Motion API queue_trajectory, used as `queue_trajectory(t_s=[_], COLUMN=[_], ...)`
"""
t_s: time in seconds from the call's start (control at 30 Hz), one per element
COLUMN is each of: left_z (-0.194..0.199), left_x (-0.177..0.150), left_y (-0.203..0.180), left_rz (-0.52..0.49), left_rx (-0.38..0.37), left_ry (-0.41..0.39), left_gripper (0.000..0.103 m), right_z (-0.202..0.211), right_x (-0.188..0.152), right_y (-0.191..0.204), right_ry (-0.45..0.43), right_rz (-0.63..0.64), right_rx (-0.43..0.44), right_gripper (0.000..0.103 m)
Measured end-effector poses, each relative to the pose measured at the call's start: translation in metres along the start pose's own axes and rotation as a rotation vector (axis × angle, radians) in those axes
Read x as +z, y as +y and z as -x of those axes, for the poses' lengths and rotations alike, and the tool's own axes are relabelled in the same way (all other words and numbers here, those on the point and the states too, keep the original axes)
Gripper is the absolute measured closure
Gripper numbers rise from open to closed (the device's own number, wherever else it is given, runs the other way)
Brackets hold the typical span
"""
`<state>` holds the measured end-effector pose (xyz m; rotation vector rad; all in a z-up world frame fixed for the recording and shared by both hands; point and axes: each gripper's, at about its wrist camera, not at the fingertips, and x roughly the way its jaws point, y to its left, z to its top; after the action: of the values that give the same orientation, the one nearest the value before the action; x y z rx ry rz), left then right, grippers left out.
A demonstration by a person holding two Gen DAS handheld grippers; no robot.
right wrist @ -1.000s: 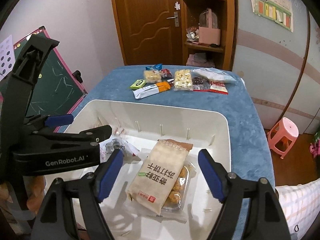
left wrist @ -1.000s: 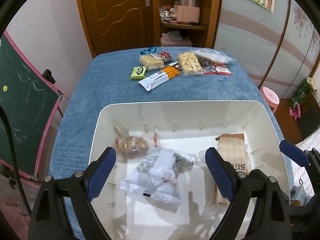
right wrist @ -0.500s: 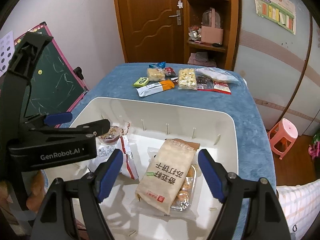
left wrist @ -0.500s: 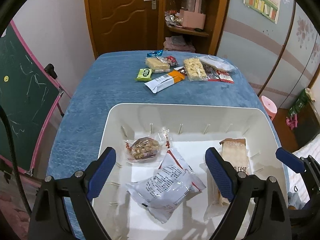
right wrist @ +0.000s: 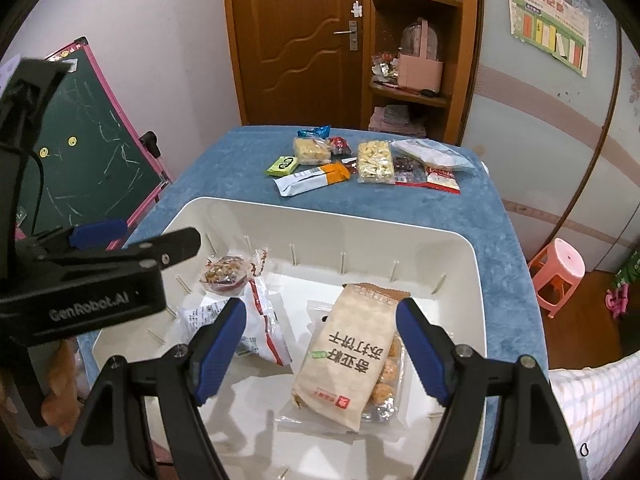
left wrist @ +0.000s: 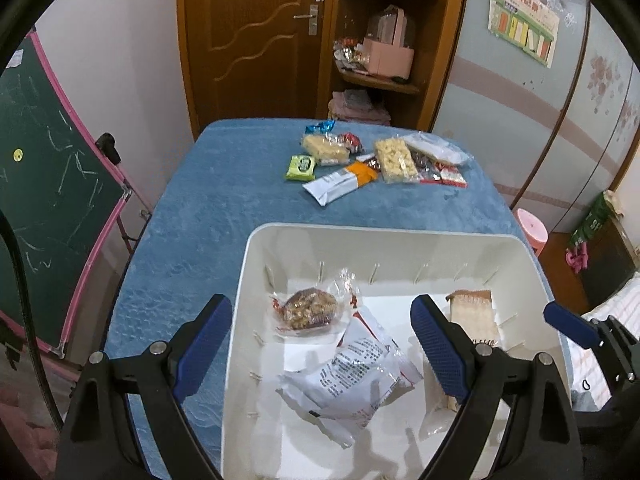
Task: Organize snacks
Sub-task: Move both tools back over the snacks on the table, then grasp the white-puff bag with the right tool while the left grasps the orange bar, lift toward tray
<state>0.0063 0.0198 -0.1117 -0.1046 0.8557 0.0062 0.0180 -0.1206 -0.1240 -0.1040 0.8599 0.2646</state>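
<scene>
The blue table [left wrist: 224, 200] is carrying a white bin [left wrist: 360, 240] at its near edge and loose snack packets [left wrist: 376, 160] near its far edge.

wooden door [left wrist: 256, 40] | corner shelf [left wrist: 384, 40] | green chalkboard [left wrist: 44, 184] | pink stool [right wrist: 558, 276]

Home bedroom: wooden door [right wrist: 304, 40], corner shelf [right wrist: 416, 40], wardrobe [left wrist: 560, 120], kid's chalkboard [right wrist: 96, 140] (pink-framed), plastic stool [right wrist: 560, 268].

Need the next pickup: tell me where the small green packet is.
The small green packet lies on the blue tablecloth beyond the white bin, at the left end of the snack cluster, just left of the white-and-orange wrapper.
</scene>
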Motion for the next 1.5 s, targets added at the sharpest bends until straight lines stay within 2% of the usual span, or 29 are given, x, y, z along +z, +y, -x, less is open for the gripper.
queue_trajectory(t_s=[0.2, 0.37, 0.6, 0.87, 1.07, 1.23, 1.37, 1.5], left_z=[0.008, 0.008, 0.013, -0.012, -0.058, -0.120, -0.180, -0.237], left_x=[0.009, 0.037, 0.092, 0.165, 0.211, 0.234, 0.231, 0.211], left_y=[0.002, 0.011, 0.026, 0.025, -0.001, -0.026, -0.033, -0.035], left_rz=[-0.030, -0.030, -0.047, -0.101, -0.207, -0.300, -0.354, -0.382], left_rx=[0.026, 0.045, 0.058, 0.074, 0.086, 0.077, 0.056, 0.021], left_ry=[-0.033, -0.032, -0.078, -0.068, -0.028, 0.028, 0.140, 0.259], left_gripper=[0.013, 0.013, 0.013, 0.013, 0.013, 0.013, 0.013, 0.013], right_z=[0.000, 0.000, -0.009, -0.027, -0.072, -0.137, -0.192, -0.249], right_x=[0.005, 0.023, 0.077, 0.155, 0.204, 0.238, 0.247, 0.239], right_y=[0.005, -0.007, -0.046, -0.084, -0.094, -0.112, -0.119, -0.123], right_ry=[0.002, 0.007, 0.029, -0.009, 0.023, 0.102, 0.177, 0.272], right_rz=[-0.001, -0.016, -0.080, -0.099, -0.098, -0.174, -0.200, -0.214], right_rx=[-0.013, -0.005, 0.029, -0.022, -0.031, -0.018, -0.025, -0.021], right_gripper=[0.025, 0.025, 0.025, 0.025, 0.025, 0.025, 0.025, 0.025])
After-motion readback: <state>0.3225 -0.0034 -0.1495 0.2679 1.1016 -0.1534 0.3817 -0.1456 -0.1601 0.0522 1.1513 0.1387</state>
